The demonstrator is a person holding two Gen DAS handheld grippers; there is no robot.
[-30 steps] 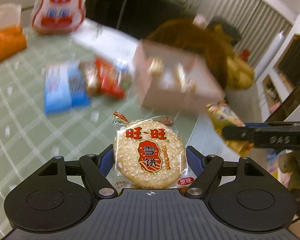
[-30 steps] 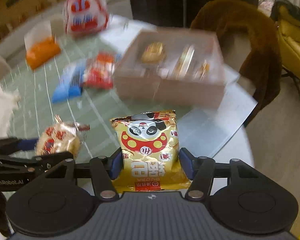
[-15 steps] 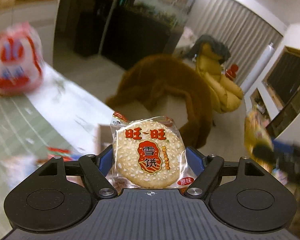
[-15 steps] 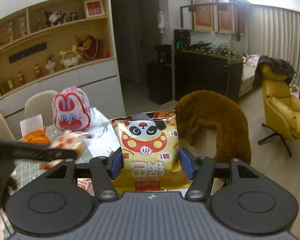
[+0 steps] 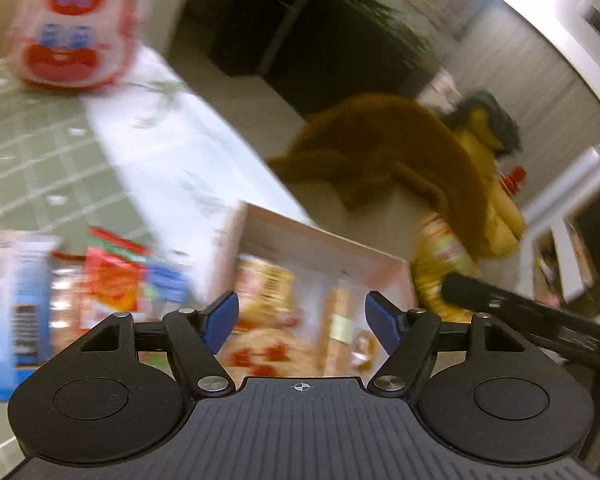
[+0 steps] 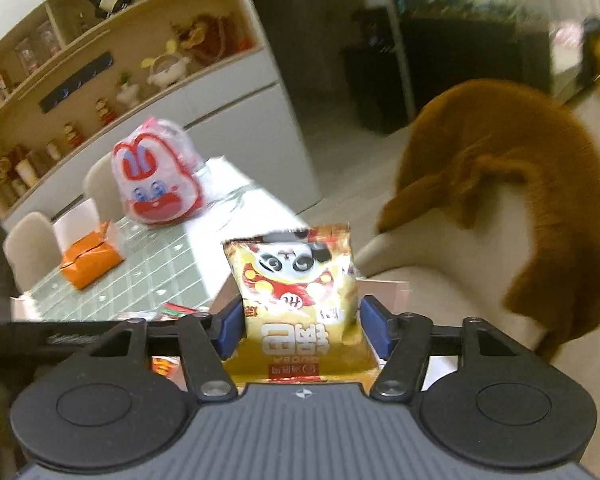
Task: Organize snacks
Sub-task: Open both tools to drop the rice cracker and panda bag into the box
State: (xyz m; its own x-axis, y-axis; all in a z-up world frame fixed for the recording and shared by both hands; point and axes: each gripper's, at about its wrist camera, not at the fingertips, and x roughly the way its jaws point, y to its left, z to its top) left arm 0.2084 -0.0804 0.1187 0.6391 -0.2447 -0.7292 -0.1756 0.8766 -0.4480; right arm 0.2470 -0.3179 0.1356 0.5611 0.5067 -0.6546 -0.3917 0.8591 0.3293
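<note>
Panda snack pack (image 6: 296, 280) between opening right tool (image 6: 302, 324) pads, over box (image 6: 392, 292).

Pink box (image 5: 324, 240) top is open from above, but snack packs (image 5: 268, 288) already crowd its floor. Loose packets (image 5: 112, 284) block at 9 o'clock of it; right gripper (image 5: 532, 320) intrudes at 3 o'clock. Green tablecloth (image 5: 40, 160) at 10 o'clock lies bare.

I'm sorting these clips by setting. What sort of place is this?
Most likely a home's open dining and living area: a dining table with chairs, a built-in display shelf of figurines and jars, and a yellow armchair beyond.
</note>
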